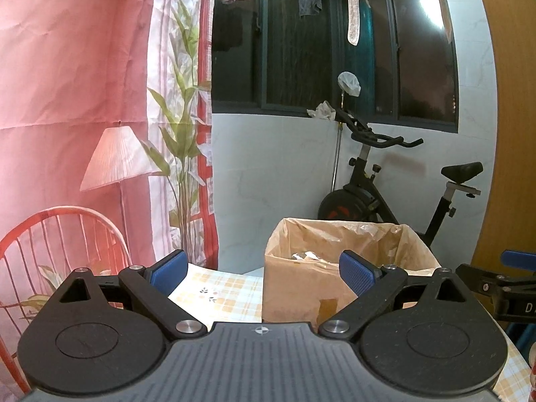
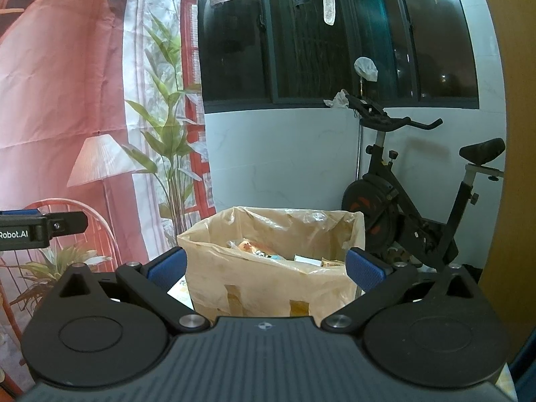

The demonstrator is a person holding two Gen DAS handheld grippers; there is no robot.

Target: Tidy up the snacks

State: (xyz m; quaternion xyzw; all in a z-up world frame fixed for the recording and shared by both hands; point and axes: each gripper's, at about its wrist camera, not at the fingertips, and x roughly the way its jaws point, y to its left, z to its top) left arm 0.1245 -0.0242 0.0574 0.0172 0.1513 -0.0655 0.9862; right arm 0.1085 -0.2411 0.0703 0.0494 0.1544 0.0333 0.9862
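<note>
Above the checked surface [image 1: 231, 288] both claws hang wide open and empty: left claw [image 1: 263, 269], right claw [image 2: 266, 268]. Snacks [image 2: 258, 249] lie inside the lined box [image 2: 268, 288]; I'd dip straight in, clear of the liner.

Lined box [image 2: 268, 288] on checked tablecloth [image 1: 227, 291]

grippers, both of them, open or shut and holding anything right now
Left gripper: open, blue pads spread wide, holding nothing.
Right gripper: open, holding nothing, facing the bag-lined cardboard box.
</note>
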